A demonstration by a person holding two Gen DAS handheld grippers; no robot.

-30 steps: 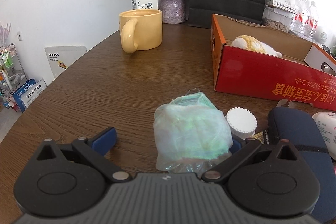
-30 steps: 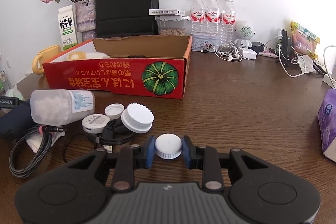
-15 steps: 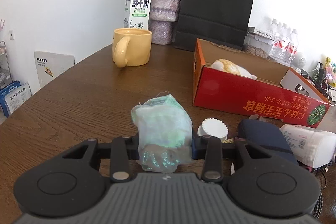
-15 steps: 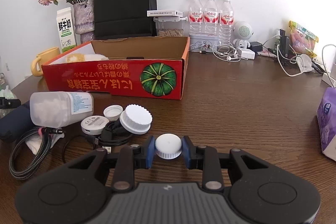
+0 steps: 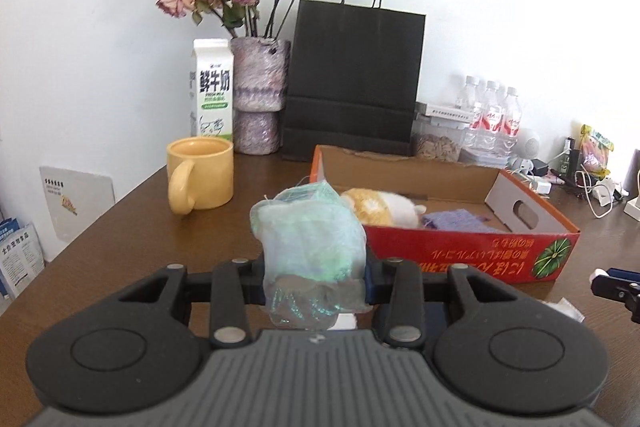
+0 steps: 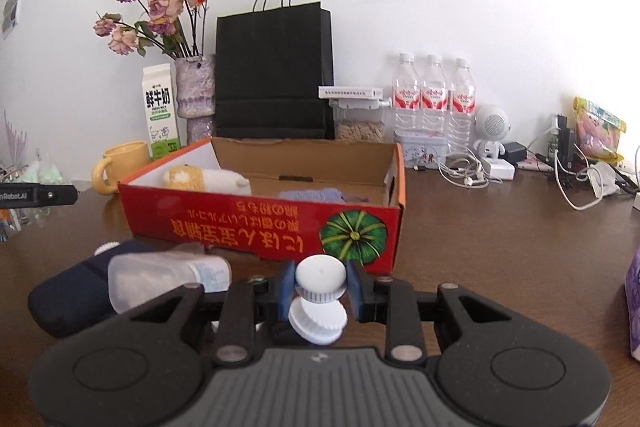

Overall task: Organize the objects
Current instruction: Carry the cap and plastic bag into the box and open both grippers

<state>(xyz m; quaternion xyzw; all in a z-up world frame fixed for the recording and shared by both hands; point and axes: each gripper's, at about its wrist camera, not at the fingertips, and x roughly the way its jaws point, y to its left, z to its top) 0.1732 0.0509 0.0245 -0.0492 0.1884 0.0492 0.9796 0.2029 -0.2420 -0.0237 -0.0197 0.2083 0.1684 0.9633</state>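
Brown wooden table (image 5: 120,227), white wall behind, red cardboard box (image 5: 460,251) mid-table holding a plush toy (image 5: 380,207) and a purple cloth (image 5: 456,219). Your left gripper (image 5: 314,271) is clamped on a clear plastic bag (image 5: 308,247) with greenish contents, held off the table in front of the box's near-left corner. Your right gripper (image 6: 318,287) pinches a white ribbed cap (image 6: 320,277) between its blue pads, just short of the box's front wall; a second white cap (image 6: 318,321) sits below it. Yellow mug (image 5: 200,175) and milk carton (image 5: 212,95) stand left of the box.
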